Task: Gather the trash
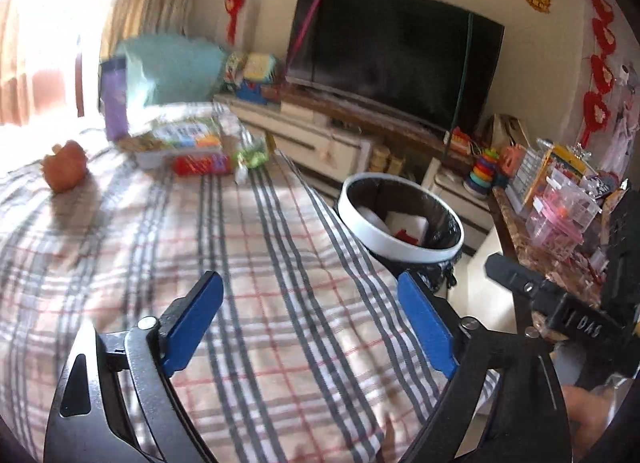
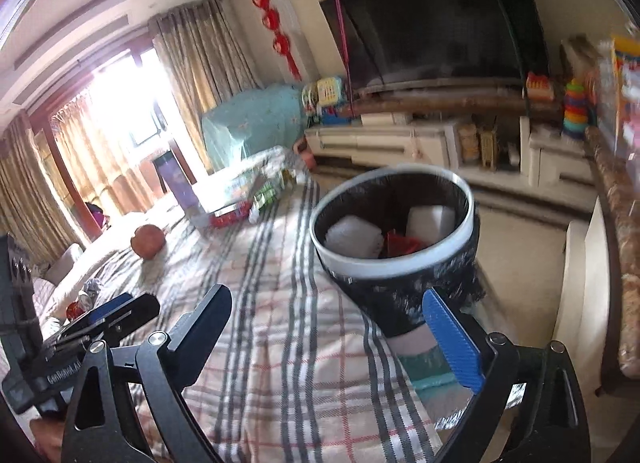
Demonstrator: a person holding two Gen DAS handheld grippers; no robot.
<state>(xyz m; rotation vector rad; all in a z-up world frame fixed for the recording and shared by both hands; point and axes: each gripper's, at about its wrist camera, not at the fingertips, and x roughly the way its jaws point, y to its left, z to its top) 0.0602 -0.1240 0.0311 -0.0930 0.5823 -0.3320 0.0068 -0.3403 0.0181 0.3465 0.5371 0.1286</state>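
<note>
Both hand-held grippers, left (image 1: 310,327) & right (image 2: 332,327), jaws wide apart, nothing held, above plaid cloth (image 1: 248,263).

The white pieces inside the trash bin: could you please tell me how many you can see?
2. In the trash bin, one white piece lies on the left and another white piece on the right, with red trash between them. More may be hidden underneath.

Left wrist view: from my left hand-held gripper (image 1: 308,327), tilted down across the plaid bed (image 1: 120,263) toward the television (image 1: 392,59).
Right wrist view: the same facing, closer to the trash bin (image 2: 394,263).
Shared: bed, bin, television.
</note>
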